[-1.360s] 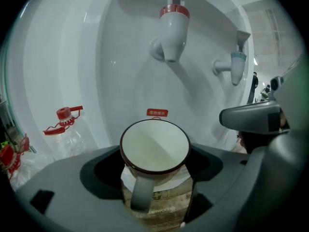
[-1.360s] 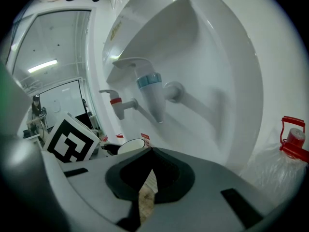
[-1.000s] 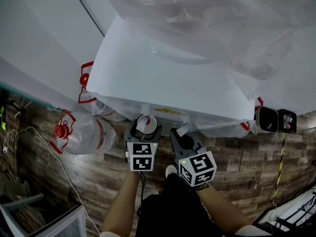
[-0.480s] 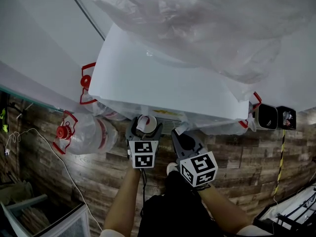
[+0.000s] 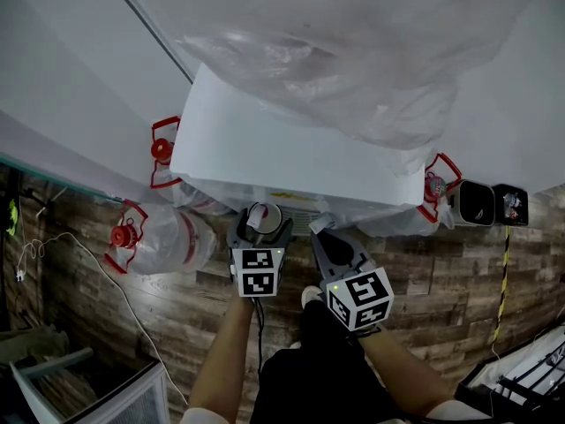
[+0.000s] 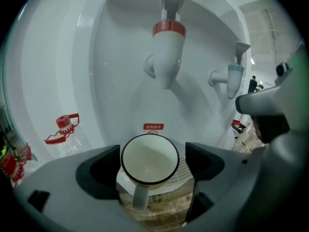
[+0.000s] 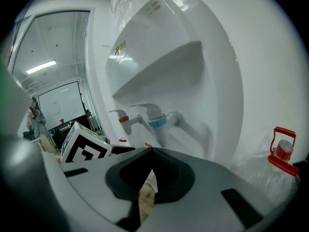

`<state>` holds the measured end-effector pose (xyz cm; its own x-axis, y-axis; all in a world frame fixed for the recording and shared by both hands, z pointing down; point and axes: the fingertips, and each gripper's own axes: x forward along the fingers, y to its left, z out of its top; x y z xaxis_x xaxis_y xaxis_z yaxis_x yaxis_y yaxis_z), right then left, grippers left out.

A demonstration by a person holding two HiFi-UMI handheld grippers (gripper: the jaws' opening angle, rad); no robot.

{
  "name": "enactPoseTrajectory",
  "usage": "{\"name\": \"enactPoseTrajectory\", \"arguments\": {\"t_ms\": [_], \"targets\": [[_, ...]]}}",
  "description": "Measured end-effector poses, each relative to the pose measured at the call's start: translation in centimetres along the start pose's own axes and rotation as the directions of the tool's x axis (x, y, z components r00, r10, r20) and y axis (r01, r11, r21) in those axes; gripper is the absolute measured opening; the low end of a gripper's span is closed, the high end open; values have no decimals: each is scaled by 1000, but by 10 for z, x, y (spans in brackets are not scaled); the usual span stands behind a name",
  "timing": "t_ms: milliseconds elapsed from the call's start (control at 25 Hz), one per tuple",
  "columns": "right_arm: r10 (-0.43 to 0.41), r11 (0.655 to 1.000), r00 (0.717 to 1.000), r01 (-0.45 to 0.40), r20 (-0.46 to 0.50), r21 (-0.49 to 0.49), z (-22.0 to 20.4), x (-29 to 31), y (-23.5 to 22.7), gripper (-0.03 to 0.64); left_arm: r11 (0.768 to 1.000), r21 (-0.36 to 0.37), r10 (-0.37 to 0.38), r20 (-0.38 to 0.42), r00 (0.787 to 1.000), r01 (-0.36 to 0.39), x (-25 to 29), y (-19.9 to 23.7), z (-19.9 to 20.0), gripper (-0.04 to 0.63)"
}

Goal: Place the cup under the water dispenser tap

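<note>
**Clerk:** Left gripper (image 6: 152,152), change on the earlier frame: jaws had just been opening and stood spread wide. Cup (image 6: 149,159) between them, not pinched, with a gap on its right side. It sat in the same spot as before.

**Checker:** Cup's place?

**Clerk:** Upright on the drip tray (image 6: 186,167), handle toward the gripper, empty, straight below the red tap (image 6: 167,47). Blue tap (image 6: 235,77) further right.

**Checker:** Right gripper?

**Clerk:** Right gripper (image 7: 151,150): jaws pressed together, nothing between them. It hung just beside the left one, facing the dispenser (image 5: 282,153).

**Checker:** Beyond that?

**Clerk:** Dispenser white, with a clear plastic sheet (image 5: 335,60) over its top. Red-capped bottle (image 5: 157,238) lay on the wood floor (image 5: 459,281) at its left.
</note>
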<state>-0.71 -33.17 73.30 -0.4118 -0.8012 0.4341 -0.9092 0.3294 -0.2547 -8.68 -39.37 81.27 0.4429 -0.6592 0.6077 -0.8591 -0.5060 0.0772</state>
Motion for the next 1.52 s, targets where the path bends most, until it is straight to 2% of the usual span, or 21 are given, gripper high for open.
{"name": "enactPoseTrajectory", "arguments": {"t_ms": [240, 400, 640, 840, 1080, 1160, 1360, 1520], "targets": [[-1, 1000, 1000, 1, 9, 6, 33, -32, 18, 20, 1000, 12, 4, -28, 1000, -4, -40, -8, 19, 451], [-6, 1000, 1000, 6, 19, 4, 59, -62, 34, 20, 1000, -8, 2, -41, 999, -2, -81, -14, 32, 449], [-18, 1000, 999, 18, 44, -1, 96, -115, 61, 20, 999, -41, 18, -15, 1000, -18, -156, -27, 63, 449], [-17, 1000, 998, 18, 64, -11, 126, -158, 87, 20, 999, -49, 0, 18, 1000, 1, -219, -46, 96, 448], [-16, 999, 997, 19, 82, -28, 157, -208, 114, 20, 1000, -14, -20, 30, 999, 20, -288, -78, 124, 437], [-18, 999, 996, 21, 89, -32, 169, -227, 123, 20, 1000, -5, -20, 44, 999, 20, -315, -90, 132, 409], [-19, 1000, 993, 20, 115, -12, 197, -275, 150, 20, 999, -50, -2, 101, 995, 8, -378, -107, 157, 323], [11, 999, 991, -5, 131, -41, 215, -301, 173, 20, 998, -56, 2, 151, 989, 7, -418, -120, 180, 274]]}}
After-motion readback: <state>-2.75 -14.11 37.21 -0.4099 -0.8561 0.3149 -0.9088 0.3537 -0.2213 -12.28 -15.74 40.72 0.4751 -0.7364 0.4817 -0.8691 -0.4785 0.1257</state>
